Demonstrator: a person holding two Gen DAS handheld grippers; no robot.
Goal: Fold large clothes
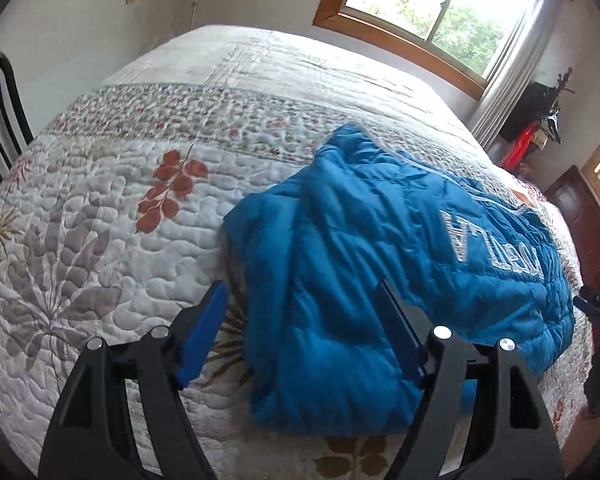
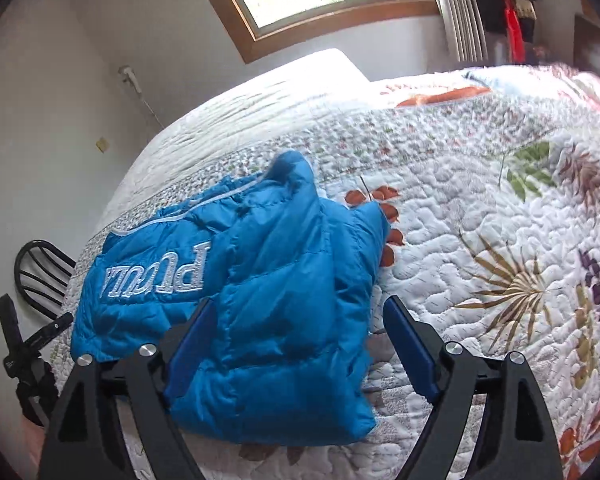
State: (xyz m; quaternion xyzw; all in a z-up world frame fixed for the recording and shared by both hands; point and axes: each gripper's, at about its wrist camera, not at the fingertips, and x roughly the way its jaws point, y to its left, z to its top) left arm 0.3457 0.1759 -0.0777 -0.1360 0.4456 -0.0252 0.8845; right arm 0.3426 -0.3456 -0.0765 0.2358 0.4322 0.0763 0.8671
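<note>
Jacket, blue quilted, lies folded on the quilted bedspread, long axis running roughly 10 to 4 o'clock in the left wrist view. Left gripper hangs just above its near edge, jaws spread wide, nothing pinched; jacket bulk sits at 1 o'clock from it. Right gripper likewise released, straddling the near corner, jacket at 11 o'clock. Both about equally near. Contact between pads and fabric possibly nil; hard to tell. No containers in view

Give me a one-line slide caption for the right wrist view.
Right gripper open above a folded blue jacket lying on the quilt.
</note>
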